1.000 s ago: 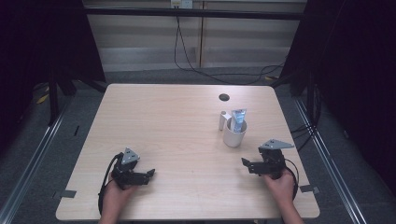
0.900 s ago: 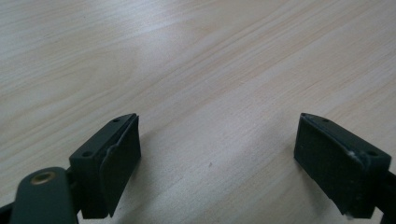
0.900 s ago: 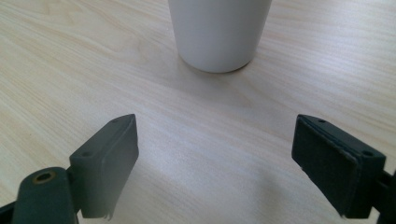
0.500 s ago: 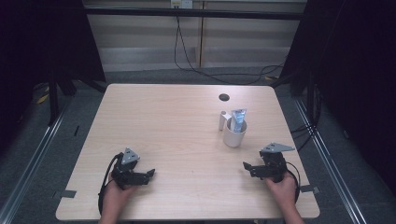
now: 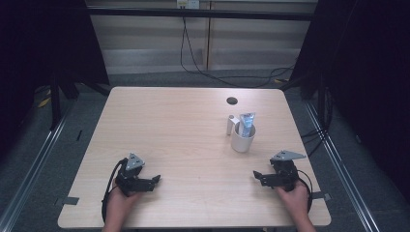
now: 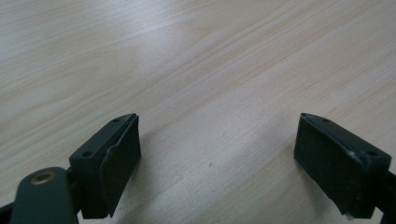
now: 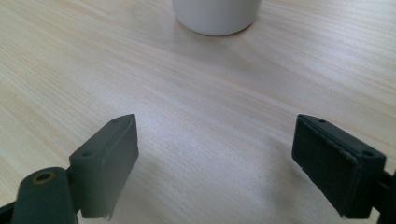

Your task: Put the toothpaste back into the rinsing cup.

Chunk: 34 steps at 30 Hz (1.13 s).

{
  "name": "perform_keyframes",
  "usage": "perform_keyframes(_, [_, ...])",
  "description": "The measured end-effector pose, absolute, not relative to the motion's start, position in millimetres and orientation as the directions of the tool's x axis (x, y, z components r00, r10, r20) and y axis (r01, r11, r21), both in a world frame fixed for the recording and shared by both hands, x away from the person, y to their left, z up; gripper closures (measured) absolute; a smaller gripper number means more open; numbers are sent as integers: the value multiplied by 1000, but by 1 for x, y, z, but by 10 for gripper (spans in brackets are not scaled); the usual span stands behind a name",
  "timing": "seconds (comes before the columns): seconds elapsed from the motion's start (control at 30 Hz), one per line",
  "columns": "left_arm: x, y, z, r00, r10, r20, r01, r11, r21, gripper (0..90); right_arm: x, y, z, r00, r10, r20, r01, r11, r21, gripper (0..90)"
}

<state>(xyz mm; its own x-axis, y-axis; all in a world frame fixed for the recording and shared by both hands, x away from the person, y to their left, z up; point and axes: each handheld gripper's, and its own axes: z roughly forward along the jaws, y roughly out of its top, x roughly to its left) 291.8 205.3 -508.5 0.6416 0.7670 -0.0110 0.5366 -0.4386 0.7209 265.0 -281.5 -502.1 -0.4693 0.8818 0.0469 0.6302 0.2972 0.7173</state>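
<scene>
Pale wood grain runs across the table (image 5: 183, 130), bare apart from a few things in the right half of the high view. A white cup (image 5: 242, 138) stands there, right of centre, with a blue-and-white tube (image 5: 247, 123) sticking up out of it and a small white cylinder (image 5: 230, 124) upright just beside it on the left. Farther back, near the top edge of the tabletop, is a dark round hole (image 5: 232, 101).

The person's two hands rest low in the frame, near the table's front edge. The left gripper (image 5: 153, 181) sits at lower left, jaws spread wide with nothing between them; its own view has only bare wood past the black pads (image 6: 119, 154). The right gripper (image 5: 256, 175) sits at lower right, also spread and empty, and its view catches the base of the white cup (image 7: 215, 16) at the top edge, straight ahead and well apart from the jaws.

To my eye this is the starting stance, nothing yet grasped. The right gripper is the nearer one to the cup, so the next move likely calls for raising it, carrying it forward and up the frame, then lining the open jaws around either the cup's wall or the tube above the rim without knocking the small cylinder beside it.
</scene>
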Motion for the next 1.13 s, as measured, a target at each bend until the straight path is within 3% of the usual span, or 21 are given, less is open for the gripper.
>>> perform_keyframes(1.13, [292,205,-508,642,767,-12,537,-438,721,144,262,-284,-511,-509,860,22,607,341,718,130])
